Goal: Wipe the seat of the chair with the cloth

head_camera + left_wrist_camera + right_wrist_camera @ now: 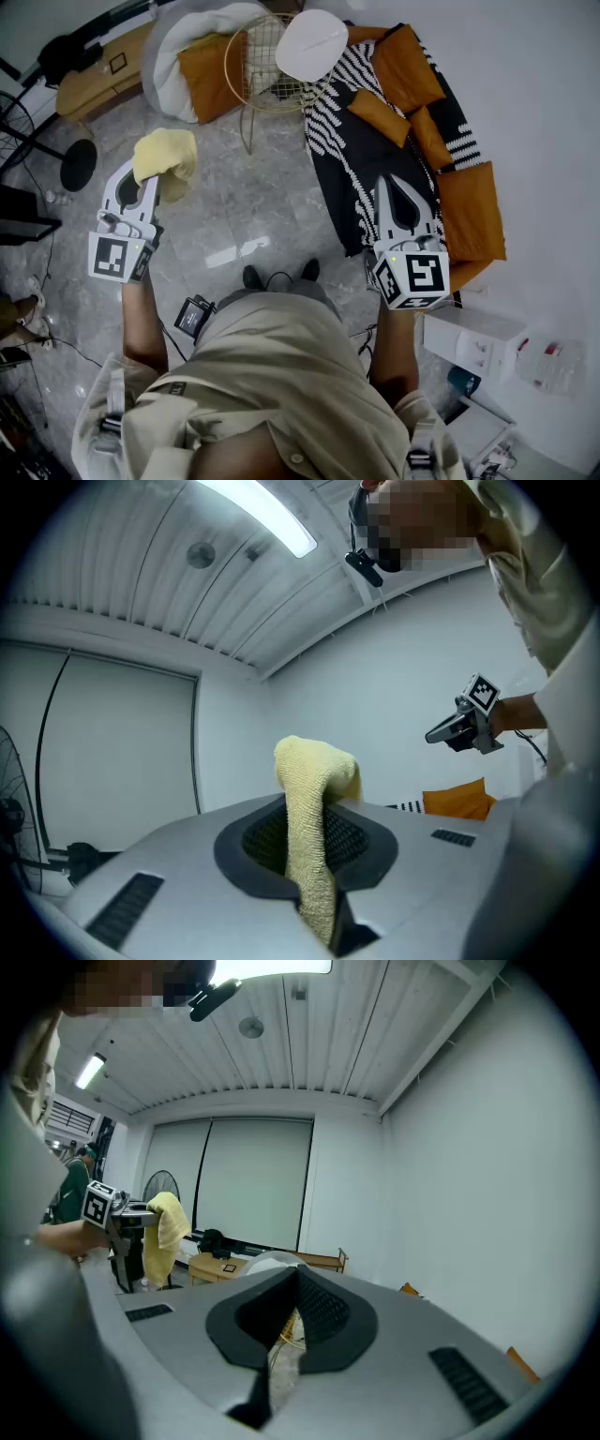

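The left gripper (143, 185) is held out over the grey marble-look floor (234, 211) with its jaws clamped on a yellow terry cloth (166, 157). In the left gripper view the cloth stands pinched between the two dark pads, with a folded hump rising above them and a strip trailing down through the slot. The right gripper (393, 184) is raised on the other side, over a black-and-white patterned throw (342, 141). Its jaws are closed together and hold nothing, with only a thin slit left below the tips in the right gripper view. The chair (258, 70), a gold wire-frame piece with a round white seat pad (312, 43), stands ahead of the person, between and beyond the two grippers and well apart from the cloth. Orange cushions (469, 211) lie along the throw at the right. A white beanbag (173, 42) carrying another orange cushion sits just left of the chair. A low wooden table (94, 82) and the round base of a fan stand (78, 165) are at the far left, and a white box (469, 342) rests near the person's right elbow.
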`<action>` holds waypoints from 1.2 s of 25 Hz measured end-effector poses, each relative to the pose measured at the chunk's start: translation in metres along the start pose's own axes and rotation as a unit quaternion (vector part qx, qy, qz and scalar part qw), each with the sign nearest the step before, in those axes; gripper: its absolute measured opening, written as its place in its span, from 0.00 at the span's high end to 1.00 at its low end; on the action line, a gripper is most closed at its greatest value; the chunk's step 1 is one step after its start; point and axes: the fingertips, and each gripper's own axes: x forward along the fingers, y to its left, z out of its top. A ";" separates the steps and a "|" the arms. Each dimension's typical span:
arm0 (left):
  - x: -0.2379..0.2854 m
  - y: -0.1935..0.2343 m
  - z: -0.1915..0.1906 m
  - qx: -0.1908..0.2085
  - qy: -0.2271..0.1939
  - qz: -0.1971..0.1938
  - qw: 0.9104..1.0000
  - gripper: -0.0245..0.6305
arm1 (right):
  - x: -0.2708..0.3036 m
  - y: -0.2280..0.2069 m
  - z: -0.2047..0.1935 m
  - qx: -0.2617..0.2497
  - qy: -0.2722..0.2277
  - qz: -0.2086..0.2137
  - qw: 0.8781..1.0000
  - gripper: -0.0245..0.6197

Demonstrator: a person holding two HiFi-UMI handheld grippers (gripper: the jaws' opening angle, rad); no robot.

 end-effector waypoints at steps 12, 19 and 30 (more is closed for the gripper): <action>0.006 0.012 -0.011 -0.005 0.001 -0.013 1.000 0.89 | 0.016 0.012 -0.005 0.002 0.006 -0.008 1.000 0.93; 0.024 0.006 -0.017 -0.008 0.003 -0.023 1.000 0.89 | 0.031 0.004 -0.007 0.027 -0.004 -0.003 1.000 0.92; 0.116 0.018 -0.009 -0.005 0.053 0.006 0.999 0.89 | 0.138 -0.081 -0.004 0.056 0.008 0.029 0.998 0.92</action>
